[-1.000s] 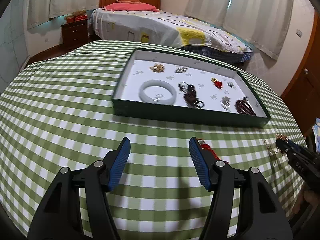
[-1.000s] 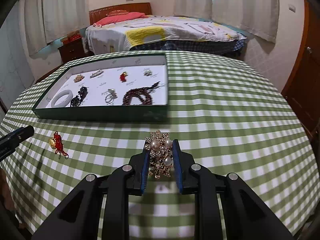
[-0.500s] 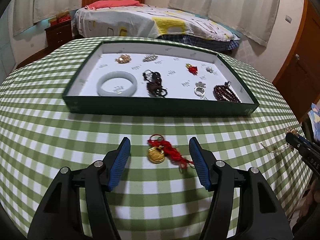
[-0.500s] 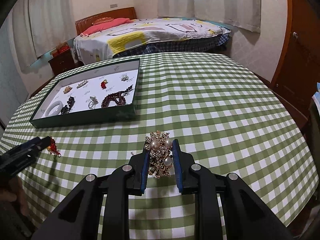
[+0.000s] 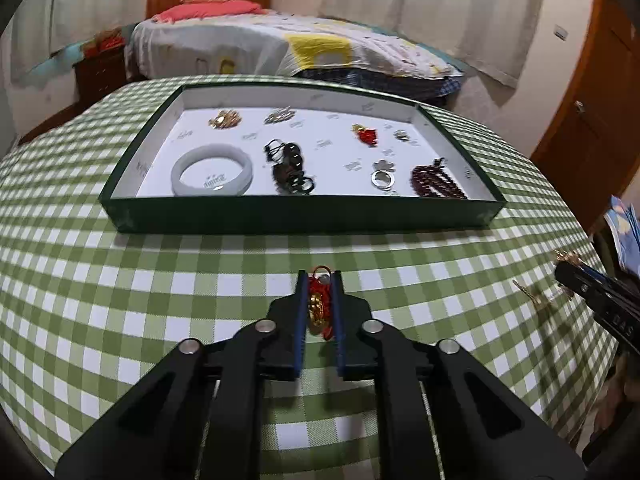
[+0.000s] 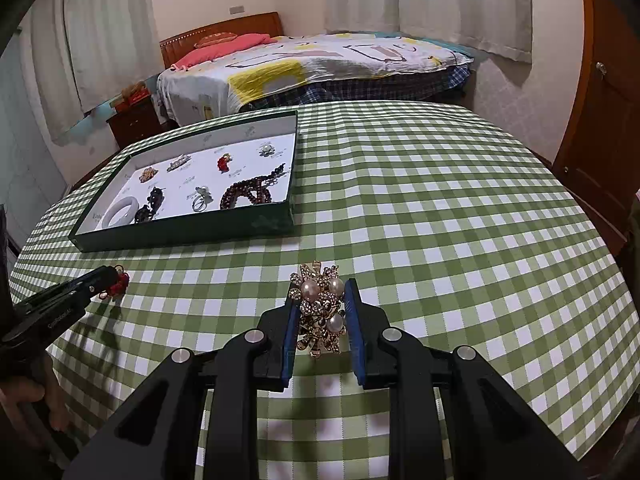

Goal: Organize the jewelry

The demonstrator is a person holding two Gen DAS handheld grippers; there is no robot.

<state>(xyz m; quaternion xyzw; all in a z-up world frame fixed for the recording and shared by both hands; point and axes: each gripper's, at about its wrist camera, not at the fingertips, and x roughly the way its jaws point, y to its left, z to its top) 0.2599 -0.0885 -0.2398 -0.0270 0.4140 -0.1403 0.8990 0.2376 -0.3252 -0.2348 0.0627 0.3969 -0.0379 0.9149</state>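
Pinching a red charm [image 5: 319,307] in the left gripper [image 5: 319,286] and a pearl brooch [image 6: 321,307] in the right gripper [image 6: 321,290], the person seemingly next needed to lift both into the tray [image 5: 304,218].

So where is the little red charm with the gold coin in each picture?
Left wrist view: the red and gold charm sits low in the middle, pinched in the left gripper.
Right wrist view: the same charm shows at the far left edge, at the tip of the left gripper.
Shared landmark: the green jewelry tray, beyond the charm in both views.
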